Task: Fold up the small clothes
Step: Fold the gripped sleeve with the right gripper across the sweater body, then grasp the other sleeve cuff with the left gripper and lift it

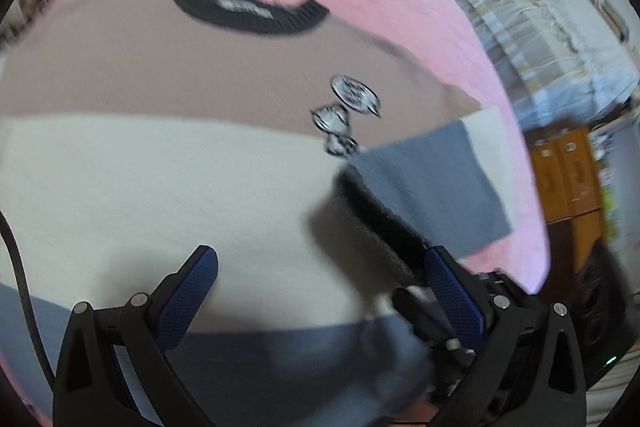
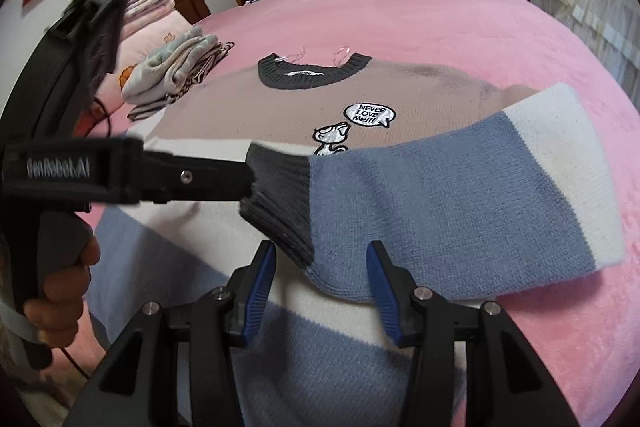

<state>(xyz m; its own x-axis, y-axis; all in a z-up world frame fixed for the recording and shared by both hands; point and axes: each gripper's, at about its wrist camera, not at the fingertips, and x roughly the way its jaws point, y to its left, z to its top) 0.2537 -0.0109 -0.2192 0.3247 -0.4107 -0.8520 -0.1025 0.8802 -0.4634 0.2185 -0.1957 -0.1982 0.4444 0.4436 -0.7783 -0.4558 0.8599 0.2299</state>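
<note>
Currently you are working over a sweater (image 2: pixel 224 107) lying flat on the pink bed (image 2: pixel 460 23), collar (image 2: pixel 312 73) away from you. Its sleeve (image 2: pixel 460 203) is lying folded across the body. Your left tool (image 2: pixel 250 183) is clenching the sleeve's dark cuff (image 2: pixel 280 203); in its own view the fingers (image 1: pixel 188 299) are standing apart, so the grip is uncertain. Your right tool (image 2: pixel 320 267) is standing released, jaws parted around the cuff's near edge, not pressing. A clothes pile (image 2: pixel 176 71) is sitting beside the sweater.
</note>
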